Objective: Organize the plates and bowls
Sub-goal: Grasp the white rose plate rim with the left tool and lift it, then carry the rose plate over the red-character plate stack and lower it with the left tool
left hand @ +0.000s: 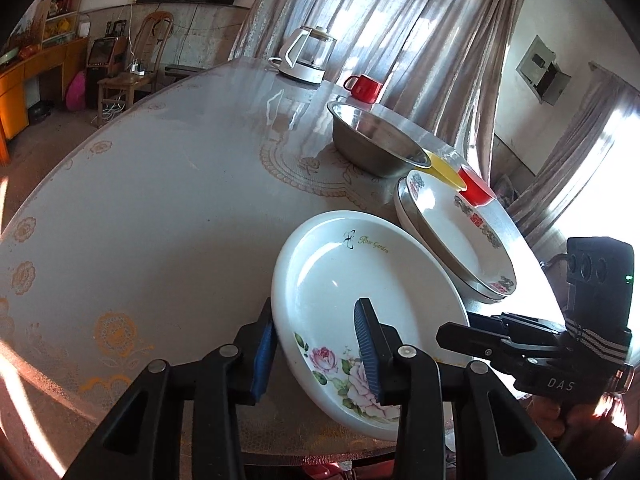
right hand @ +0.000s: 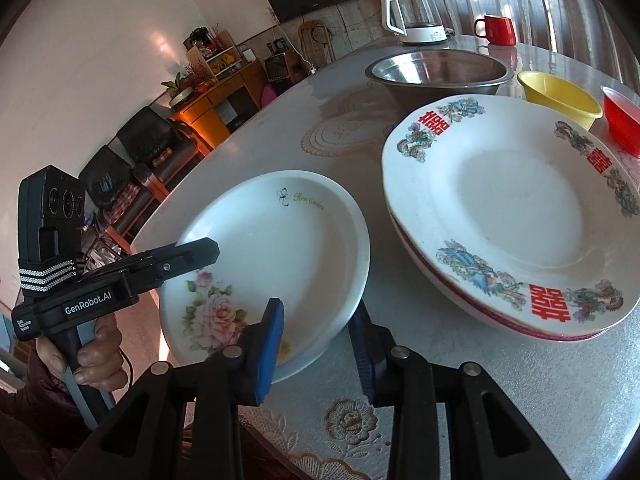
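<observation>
A white deep plate with pink roses [left hand: 360, 272] [right hand: 280, 240] is tilted above the table's near edge, held from two sides. My left gripper [left hand: 316, 350] is shut on its near-left rim, one blue pad outside the wall and one inside. My right gripper [right hand: 318, 346] is shut on its near-right rim in the same way. Each gripper shows in the other's view, the right gripper [left hand: 460, 330] and the left gripper [right hand: 196, 252]. To the right lies a stack of plates with red characters [left hand: 452, 236] [right hand: 512, 208].
Behind the stack stand a steel bowl [left hand: 376, 140] [right hand: 440, 68], a yellow bowl [left hand: 444, 166] [right hand: 556, 96] and a red bowl [left hand: 476, 188] [right hand: 622, 120]. A red mug [left hand: 366, 88] and a kettle [left hand: 308, 56] sit at the far edge of the round table [left hand: 160, 220].
</observation>
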A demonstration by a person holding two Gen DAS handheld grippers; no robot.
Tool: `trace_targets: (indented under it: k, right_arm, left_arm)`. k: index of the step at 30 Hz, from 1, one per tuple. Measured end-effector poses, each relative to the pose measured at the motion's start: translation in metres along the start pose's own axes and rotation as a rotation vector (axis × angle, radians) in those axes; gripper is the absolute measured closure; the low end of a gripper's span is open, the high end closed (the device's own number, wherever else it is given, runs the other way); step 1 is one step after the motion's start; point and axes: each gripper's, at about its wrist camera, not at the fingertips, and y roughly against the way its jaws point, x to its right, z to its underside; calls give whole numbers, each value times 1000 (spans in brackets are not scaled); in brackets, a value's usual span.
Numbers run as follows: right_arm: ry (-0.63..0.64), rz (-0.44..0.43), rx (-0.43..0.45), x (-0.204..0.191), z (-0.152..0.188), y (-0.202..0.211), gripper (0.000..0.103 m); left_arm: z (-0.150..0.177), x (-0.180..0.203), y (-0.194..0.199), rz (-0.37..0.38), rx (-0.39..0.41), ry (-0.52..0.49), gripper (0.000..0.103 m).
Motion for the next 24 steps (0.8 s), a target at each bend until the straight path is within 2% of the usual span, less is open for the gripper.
trace_targets:
  k: [14, 19, 24]
  right_arm:
    - [-9, -24, 88, -2, -13, 28, 70]
    - [-35, -5, 122, 8, -15, 41, 70]
    - [-78, 26, 172, 26, -18, 58, 70]
  left_arm:
    - [-15, 15, 19, 33, 64, -23, 66]
    - [-27, 34, 12, 42, 60, -58, 66]
    - [-44, 56, -1, 86, 51, -78, 66]
